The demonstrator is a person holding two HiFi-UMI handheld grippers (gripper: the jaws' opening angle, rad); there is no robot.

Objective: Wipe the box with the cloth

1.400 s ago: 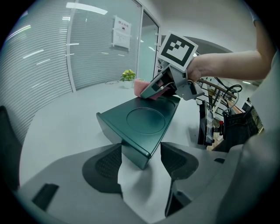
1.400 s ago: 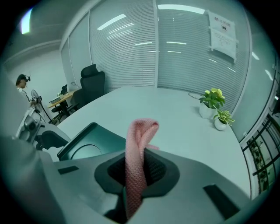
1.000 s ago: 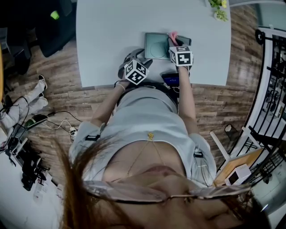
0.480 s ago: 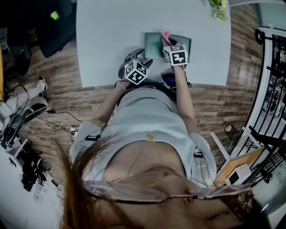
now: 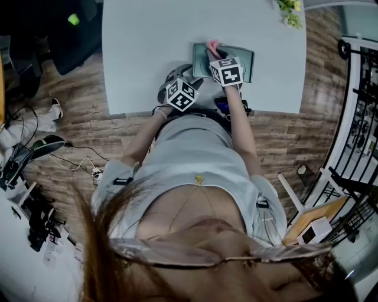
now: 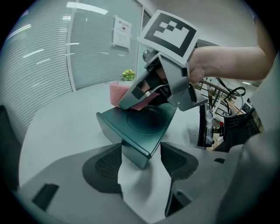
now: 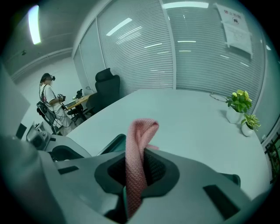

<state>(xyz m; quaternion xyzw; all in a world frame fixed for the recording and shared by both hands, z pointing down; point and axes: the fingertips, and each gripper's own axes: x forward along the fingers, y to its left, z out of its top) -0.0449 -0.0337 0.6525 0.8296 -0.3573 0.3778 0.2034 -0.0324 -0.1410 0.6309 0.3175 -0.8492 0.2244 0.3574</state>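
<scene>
A dark green box (image 6: 144,124), flat with a round recess in its lid, lies on the pale bench (image 5: 147,47), close to its near edge. The left gripper (image 6: 140,159) has its jaws clamped on the box's near corner. The right gripper (image 7: 138,170) has its jaws pinched on a pink knit cloth (image 7: 139,148) at the lid's far edge. Bare bench spreads left and far. Potted plants (image 5: 289,12) stand at the far right corner. The right gripper hides part of the lid.
</scene>
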